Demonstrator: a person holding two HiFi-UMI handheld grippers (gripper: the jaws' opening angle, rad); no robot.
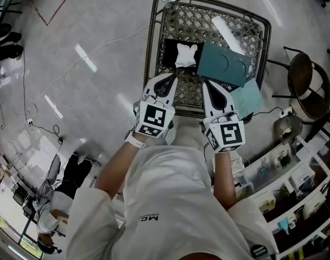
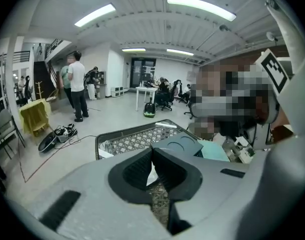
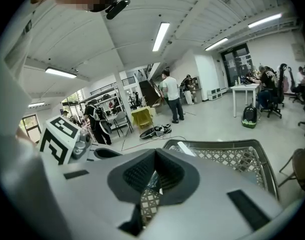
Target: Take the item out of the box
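Teal box [image 1: 223, 64], white item [image 1: 185, 54] on lattice table [image 1: 195, 20]; left hand-held gripper [image 1: 171, 79], right hand-held gripper [image 1: 204, 84] both pressed together.

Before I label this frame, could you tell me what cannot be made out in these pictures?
The white item: head view, too small to identify; left gripper view, only a white sliver behind the left gripper's shut jaws.
The black box: right gripper view, hidden behind the right gripper's own body.
Under the teal lid: head view, covered by the lid.
The table's near edge: head view, behind both grippers.
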